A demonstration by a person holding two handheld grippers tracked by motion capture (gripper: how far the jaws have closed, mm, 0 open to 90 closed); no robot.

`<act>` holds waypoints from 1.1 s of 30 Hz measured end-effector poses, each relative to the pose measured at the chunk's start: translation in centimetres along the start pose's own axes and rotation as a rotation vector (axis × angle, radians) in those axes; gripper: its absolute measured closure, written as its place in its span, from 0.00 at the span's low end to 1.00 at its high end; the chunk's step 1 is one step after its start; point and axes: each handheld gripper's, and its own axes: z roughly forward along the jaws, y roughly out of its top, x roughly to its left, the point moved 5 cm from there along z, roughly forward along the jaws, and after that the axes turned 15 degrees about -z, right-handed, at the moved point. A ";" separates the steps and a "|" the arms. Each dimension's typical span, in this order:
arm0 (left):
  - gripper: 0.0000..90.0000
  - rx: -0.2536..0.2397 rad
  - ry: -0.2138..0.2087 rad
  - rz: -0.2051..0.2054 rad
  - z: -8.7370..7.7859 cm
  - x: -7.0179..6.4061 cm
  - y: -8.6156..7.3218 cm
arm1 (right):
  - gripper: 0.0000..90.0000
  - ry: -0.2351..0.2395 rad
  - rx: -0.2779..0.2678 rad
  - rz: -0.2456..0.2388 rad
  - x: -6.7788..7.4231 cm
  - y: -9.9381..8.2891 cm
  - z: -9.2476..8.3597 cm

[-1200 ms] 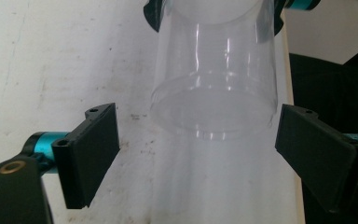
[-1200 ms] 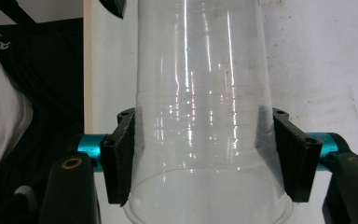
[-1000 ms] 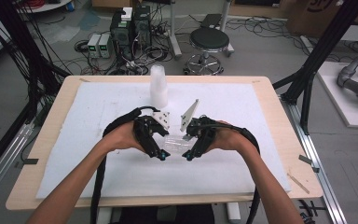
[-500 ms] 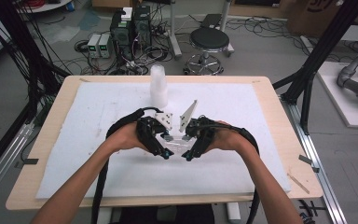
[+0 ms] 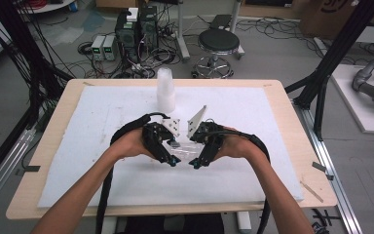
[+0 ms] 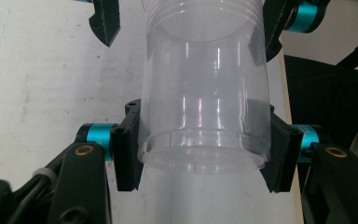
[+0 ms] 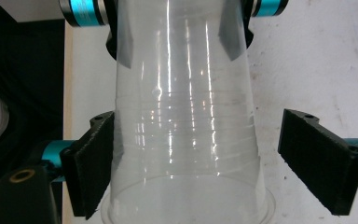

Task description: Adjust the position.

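Your left claw [image 6: 200, 158] is clamped on the clear plastic cup [image 6: 205, 107] near its base; your right claw [image 7: 214, 163] has just been opening and stands apart around the rim end. The cup is light, thin and slippery, so squeeze gently at the stiffer base ring.

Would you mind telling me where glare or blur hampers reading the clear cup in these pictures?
Left gripper view: vertical glare streaks on the clear cup, pads sharp. Right gripper view: similar streaks, rim blurred at the bottom edge. High view: cup nearly lost against the white table cover.
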 end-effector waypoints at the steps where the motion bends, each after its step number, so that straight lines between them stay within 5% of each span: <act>1: 0.46 -0.003 -0.002 -0.004 0.0 0.0 0.0 | 0.15 -0.008 -0.022 -0.003 -0.1 0.2 -0.1; 12: 0.46 -0.041 0.011 -0.004 -0.5 0.1 -0.3 | 0.15 -0.034 -0.087 -0.006 0.0 0.4 -1.1; 15: 0.46 -0.079 0.000 -0.009 -0.6 -0.2 -0.5 | 0.15 -0.049 -0.184 -0.001 0.1 0.4 -1.8; 20: 0.46 -0.111 0.017 -0.022 -0.7 0.2 -1.6 | 0.15 -0.080 -0.258 0.015 0.2 0.2 -2.5; 25: 0.46 -0.258 -0.020 -0.054 -0.8 0.3 -2.9 | 0.15 -0.136 -0.375 0.031 0.3 -0.2 -3.9; 32: 0.46 -0.363 -0.026 -0.073 -0.7 0.6 -3.9 | 0.15 -0.191 -0.503 0.067 0.4 -0.9 -5.1; 33: 0.46 -0.424 -0.034 -0.083 -1.0 0.6 -4.0 | 0.15 -0.202 -0.533 0.071 0.5 -1.1 -5.4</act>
